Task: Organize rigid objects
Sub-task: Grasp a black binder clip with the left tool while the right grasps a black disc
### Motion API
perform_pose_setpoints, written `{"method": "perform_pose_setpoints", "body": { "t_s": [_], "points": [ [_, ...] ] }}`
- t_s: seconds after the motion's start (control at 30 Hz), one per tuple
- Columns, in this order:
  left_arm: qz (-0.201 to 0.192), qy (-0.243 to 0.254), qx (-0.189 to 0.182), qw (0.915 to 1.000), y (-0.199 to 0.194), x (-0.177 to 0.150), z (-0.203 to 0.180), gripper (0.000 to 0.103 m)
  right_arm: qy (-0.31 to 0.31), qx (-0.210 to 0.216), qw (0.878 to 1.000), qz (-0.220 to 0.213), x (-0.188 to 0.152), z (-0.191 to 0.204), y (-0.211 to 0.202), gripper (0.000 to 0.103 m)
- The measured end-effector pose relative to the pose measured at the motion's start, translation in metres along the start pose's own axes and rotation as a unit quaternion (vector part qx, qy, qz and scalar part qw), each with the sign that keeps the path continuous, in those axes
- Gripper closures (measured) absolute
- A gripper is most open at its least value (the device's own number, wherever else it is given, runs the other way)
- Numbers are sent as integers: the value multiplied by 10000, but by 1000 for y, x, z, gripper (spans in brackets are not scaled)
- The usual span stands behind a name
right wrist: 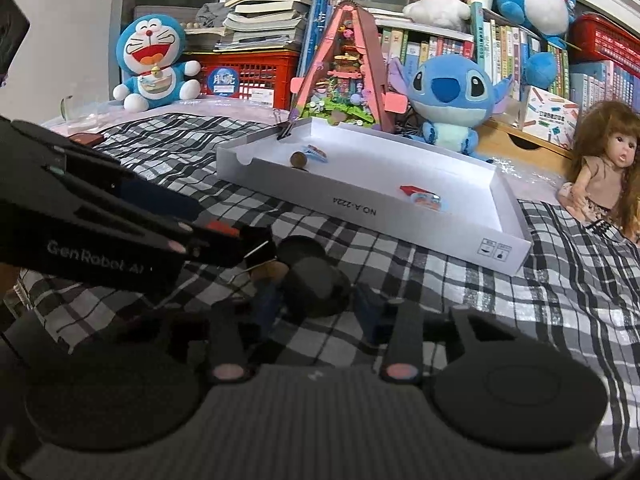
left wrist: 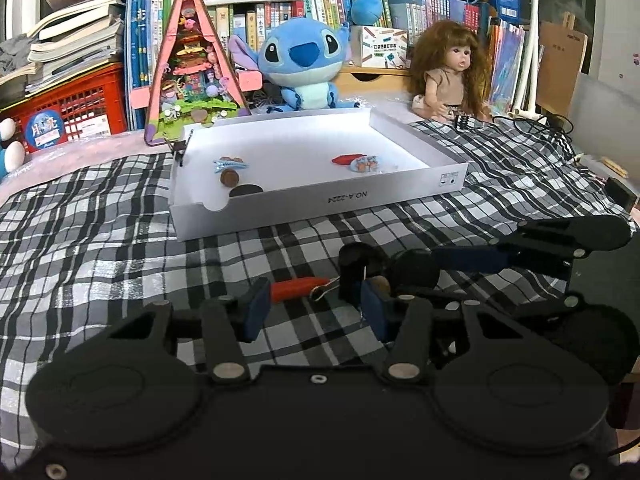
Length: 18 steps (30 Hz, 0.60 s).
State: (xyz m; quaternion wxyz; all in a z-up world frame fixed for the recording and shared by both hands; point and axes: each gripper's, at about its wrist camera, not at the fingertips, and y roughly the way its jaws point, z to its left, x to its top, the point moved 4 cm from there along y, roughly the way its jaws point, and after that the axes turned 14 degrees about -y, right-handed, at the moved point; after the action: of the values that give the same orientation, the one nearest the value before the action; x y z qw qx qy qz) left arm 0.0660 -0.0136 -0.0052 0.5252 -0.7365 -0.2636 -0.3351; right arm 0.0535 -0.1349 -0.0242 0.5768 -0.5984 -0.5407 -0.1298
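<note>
A white box lid tray (left wrist: 320, 200) (right wrist: 400, 222) lies on the checked cloth. It holds a brown disc (left wrist: 229, 178) (right wrist: 298, 159), hair clips and a red piece (left wrist: 347, 159) (right wrist: 412, 190). In front of it lie a red clip (left wrist: 298, 289), a black binder clip (left wrist: 356, 276) and a black round puck (left wrist: 414, 270) (right wrist: 316, 286). My left gripper (left wrist: 316, 314) is open, its fingers either side of the clips. My right gripper (right wrist: 316, 308) is open around the black puck. It also shows in the left wrist view (left wrist: 560, 248).
A Stitch plush (left wrist: 306, 62), a doll (left wrist: 448, 72), a triangular diorama (left wrist: 192, 68), a red crate (left wrist: 72, 108) and bookshelves stand behind the tray. A Doraemon plush (right wrist: 154, 64) sits at the far left. Cables (left wrist: 536, 124) lie at the right.
</note>
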Motion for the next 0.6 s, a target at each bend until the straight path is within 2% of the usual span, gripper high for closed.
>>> {"method": "perform_pose_setpoints", "body": {
  "t_s": [0.23, 0.33, 0.37, 0.6],
  "points": [
    [92, 102, -103, 9999, 3, -3, -4, 58, 141, -170, 9998, 28, -5, -15, -6, 57],
    [131, 96, -187, 9997, 4, -4, -6, 65, 222, -297, 9993, 37, -6, -21, -8, 57],
    [152, 90, -226, 9996, 5, -4, -6, 74, 254, -355, 9990, 42, -6, -23, -8, 57],
    [177, 88, -268, 9994, 8, -3, -11, 74, 448, -418, 9981, 3, -7, -32, -8, 56]
  ]
}}
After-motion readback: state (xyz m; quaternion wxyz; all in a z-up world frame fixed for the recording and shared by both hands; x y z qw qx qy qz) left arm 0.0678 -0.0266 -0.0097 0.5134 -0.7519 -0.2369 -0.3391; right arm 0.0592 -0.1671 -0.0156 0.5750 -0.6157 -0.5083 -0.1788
